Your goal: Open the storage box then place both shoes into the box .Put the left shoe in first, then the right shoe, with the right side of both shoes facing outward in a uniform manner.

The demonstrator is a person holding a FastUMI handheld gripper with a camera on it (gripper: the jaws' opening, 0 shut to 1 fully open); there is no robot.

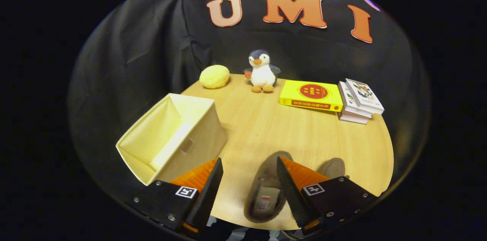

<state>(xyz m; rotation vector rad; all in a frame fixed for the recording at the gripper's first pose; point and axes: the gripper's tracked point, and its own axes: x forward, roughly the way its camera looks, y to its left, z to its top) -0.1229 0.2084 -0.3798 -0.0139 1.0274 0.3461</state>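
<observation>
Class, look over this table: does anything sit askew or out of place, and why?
The box lies tipped on its side, its opening turned left toward the table edge. The two shoes sit apart near the open gripper, one between its fingers. Books, penguin and yellow ball stand tidy.

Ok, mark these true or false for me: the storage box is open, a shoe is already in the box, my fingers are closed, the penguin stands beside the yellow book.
1. The storage box is open. True.
2. A shoe is already inside it. False: both shoes, the nearer shoe and the other shoe, lie on the table; the visible interior is empty.
3. The gripper is closed. False: its fingers are spread, touching nothing.
4. The penguin toy stands beside the yellow book. True.
</observation>
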